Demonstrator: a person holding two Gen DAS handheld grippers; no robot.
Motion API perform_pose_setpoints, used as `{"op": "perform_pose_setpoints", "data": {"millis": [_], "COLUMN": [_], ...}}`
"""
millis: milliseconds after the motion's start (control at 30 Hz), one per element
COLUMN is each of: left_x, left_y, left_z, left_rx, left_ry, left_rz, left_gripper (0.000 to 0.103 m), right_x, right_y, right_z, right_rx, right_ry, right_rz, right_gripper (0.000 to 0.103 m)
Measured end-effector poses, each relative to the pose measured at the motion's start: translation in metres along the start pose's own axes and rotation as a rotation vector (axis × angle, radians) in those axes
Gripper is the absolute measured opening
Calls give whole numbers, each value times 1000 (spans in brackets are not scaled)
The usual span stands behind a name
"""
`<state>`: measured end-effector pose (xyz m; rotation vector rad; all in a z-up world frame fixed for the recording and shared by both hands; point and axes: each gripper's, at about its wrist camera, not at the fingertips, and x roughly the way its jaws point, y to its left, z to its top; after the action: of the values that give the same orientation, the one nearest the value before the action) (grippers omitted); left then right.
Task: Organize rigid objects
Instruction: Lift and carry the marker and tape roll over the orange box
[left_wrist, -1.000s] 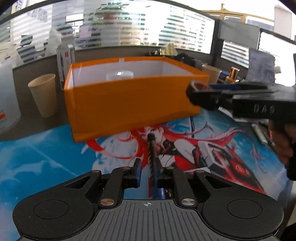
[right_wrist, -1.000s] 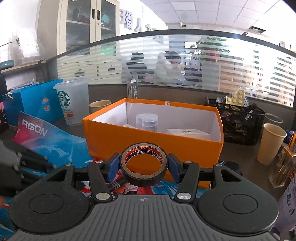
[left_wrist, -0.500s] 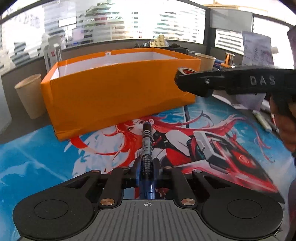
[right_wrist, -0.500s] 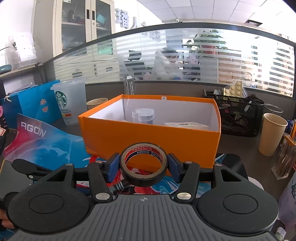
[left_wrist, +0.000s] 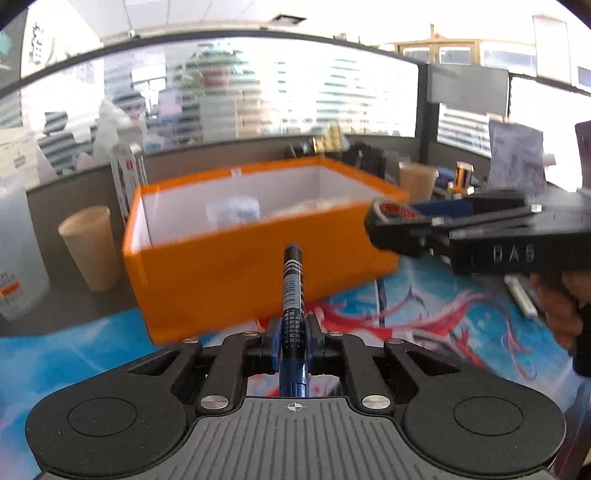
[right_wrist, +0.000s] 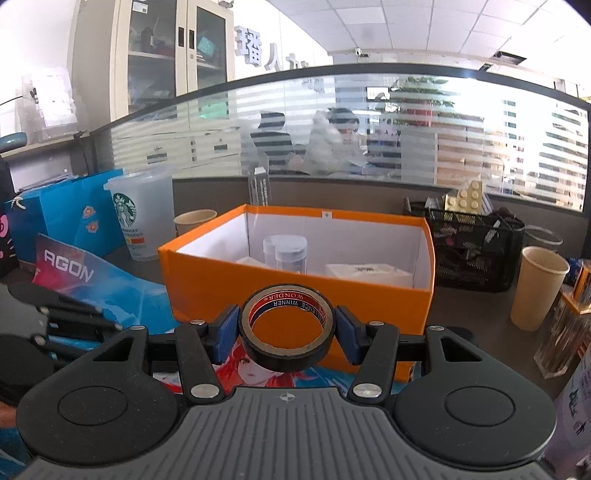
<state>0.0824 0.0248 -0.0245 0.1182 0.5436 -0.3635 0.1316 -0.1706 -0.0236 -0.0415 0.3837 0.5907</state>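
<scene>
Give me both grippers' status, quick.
Left gripper: closed on a marker.
Right gripper: closed on a roll of tape.

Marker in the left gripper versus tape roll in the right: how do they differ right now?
The marker is a slim dark stick pointing forward at the orange box; the tape roll is a wide black ring with its hole facing the camera. The left gripper closes narrowly on the marker; the right gripper spreads wide around the tape roll. Both are held off the mat, outside the box.
</scene>
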Motion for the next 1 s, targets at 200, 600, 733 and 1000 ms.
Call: {"op": "perform_pose_setpoints", "data": {"millis": [200, 600, 733, 1000], "left_x": [-10, -14, -9, 13], "left_y": [8, 22, 28, 42], "left_z": [25, 63, 70, 78], "left_rx": [3, -1, -8, -38], "left_ry": [-64, -144, -152, -139], "left_rz": [26, 55, 59, 60], "left_gripper": [11, 11, 11, 11], "right_x": [-2, 4, 9, 22], "right_y": [-2, -6, -8, -16], "right_z": [14, 41, 47, 55], "right_rx": [-18, -46, -52, -44], "right_ry": [-25, -59, -63, -65], "right_rz": [-11, -27, -29, -40], "right_gripper": [52, 52, 52, 52]}}
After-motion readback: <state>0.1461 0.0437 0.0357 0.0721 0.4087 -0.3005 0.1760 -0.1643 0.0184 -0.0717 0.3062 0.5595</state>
